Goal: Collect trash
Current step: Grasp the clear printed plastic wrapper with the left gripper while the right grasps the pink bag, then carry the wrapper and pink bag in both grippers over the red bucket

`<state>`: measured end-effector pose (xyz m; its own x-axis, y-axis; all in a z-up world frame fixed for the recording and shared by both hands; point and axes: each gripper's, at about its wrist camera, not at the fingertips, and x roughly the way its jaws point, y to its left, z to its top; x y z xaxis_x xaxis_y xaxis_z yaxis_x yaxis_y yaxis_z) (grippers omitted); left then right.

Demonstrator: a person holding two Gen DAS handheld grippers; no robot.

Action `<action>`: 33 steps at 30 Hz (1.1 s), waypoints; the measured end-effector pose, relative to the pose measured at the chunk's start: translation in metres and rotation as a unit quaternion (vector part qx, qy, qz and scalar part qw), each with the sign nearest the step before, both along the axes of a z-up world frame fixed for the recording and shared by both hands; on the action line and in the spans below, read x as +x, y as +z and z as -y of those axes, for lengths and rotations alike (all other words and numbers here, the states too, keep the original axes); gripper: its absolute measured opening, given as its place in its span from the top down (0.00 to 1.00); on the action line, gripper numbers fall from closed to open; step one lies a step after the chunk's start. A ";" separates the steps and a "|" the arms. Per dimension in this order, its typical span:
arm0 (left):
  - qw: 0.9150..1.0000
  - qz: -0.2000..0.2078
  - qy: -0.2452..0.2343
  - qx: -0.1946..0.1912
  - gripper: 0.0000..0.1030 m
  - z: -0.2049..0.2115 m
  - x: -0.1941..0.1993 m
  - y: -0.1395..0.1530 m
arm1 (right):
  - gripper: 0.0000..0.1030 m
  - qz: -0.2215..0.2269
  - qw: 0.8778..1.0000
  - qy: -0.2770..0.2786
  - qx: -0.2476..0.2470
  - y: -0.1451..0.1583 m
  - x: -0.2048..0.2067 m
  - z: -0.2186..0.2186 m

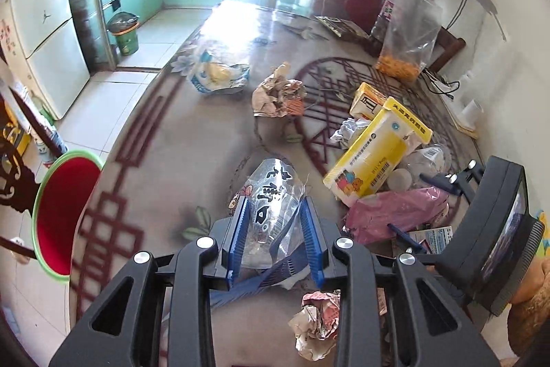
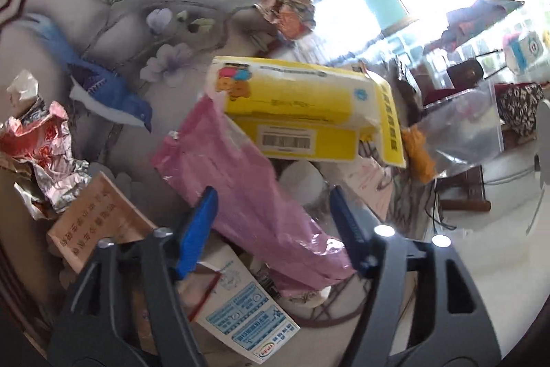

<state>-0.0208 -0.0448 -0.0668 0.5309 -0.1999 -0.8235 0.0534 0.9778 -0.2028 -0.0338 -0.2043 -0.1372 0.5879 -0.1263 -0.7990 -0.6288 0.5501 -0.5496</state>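
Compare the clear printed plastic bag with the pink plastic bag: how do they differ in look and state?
The clear printed bag is see-through with dark characters; the pink bag is opaque and plain. The clear bag is pinched in the left gripper; the pink bag lies in the pile between the right gripper's fingers. Both are crumpled plastic.

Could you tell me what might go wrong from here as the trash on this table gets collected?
1. The left tongs pinch only a thin clear plastic wrapper; it could slip out in transit.
2. The right tongs straddle the pink bag, which lies partly under the yellow box; lifting the bag may tip that box.
3. The crumpled paper near the table edge could get knocked off.
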 end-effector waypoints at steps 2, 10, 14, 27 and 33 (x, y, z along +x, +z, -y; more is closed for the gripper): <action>1.000 0.000 0.000 0.002 0.72 0.002 0.000 0.000 | 0.91 -0.016 1.000 -0.009 0.008 -0.001 0.003 0.001; 1.000 0.010 0.000 0.012 0.72 0.001 -0.004 0.006 | 1.00 -0.111 0.957 -0.106 0.245 0.039 0.025 0.034; 1.000 0.016 0.011 0.013 0.72 -0.009 -0.007 0.011 | 1.00 -0.146 0.886 -0.162 0.409 0.067 0.039 0.069; 1.000 0.014 -0.017 -0.021 0.72 -0.068 0.009 0.001 | 0.09 -0.110 0.859 -0.360 0.347 0.049 0.050 0.107; 0.997 0.017 -0.070 -0.024 0.72 -0.075 0.025 0.001 | 0.07 -0.125 0.853 -0.409 0.298 0.009 0.051 0.093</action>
<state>0.0047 0.0306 -0.0659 0.5232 -0.3119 -0.7930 0.1957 0.9497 -0.2445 0.0175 -0.2974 -0.1278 0.3001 0.0602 -0.9520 0.0429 0.9961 0.0765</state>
